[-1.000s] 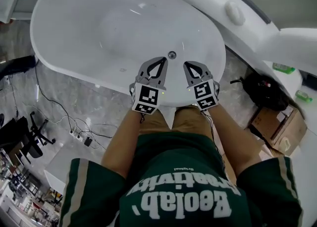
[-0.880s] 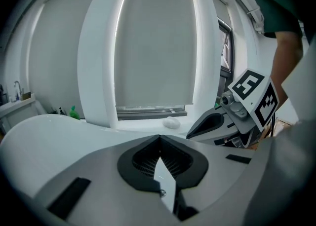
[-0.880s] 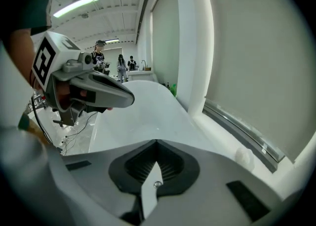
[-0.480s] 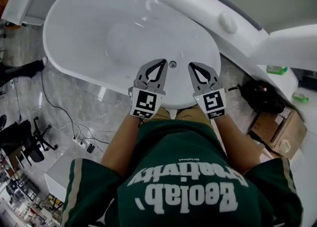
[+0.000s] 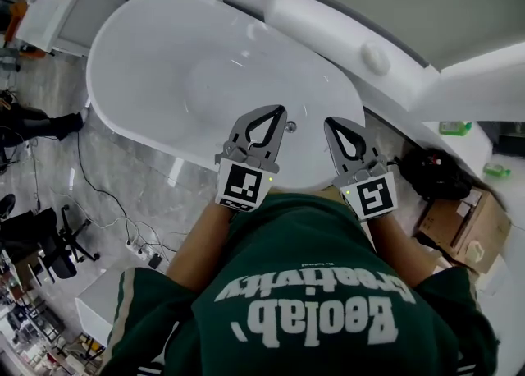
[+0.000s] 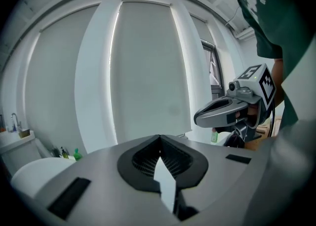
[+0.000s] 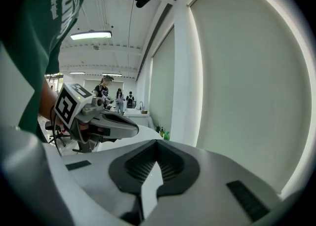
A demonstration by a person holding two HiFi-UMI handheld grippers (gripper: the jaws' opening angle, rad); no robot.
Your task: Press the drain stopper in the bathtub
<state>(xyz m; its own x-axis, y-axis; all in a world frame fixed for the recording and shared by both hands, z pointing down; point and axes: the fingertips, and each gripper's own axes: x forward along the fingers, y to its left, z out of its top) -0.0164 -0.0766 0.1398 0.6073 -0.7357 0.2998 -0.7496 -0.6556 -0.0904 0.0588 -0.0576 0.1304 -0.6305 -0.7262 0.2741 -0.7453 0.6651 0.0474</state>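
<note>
While both sets of jaws are closed together on nothing, the drain stopper (image 5: 290, 126) lies in the bathtub (image 5: 164, 54) between the two tips. The left hand-held gripper (image 5: 279, 110) is just beside the stopper and the right hand-held gripper (image 5: 330, 122) farther off, so the left seems better placed to press.

Glossy, smooth white bathtub (image 5: 156, 54) with a shiny metal drain stopper (image 5: 290, 126); left hand-held gripper (image 5: 282, 109) and right hand-held gripper (image 5: 328, 122) matt grey plastic
</note>
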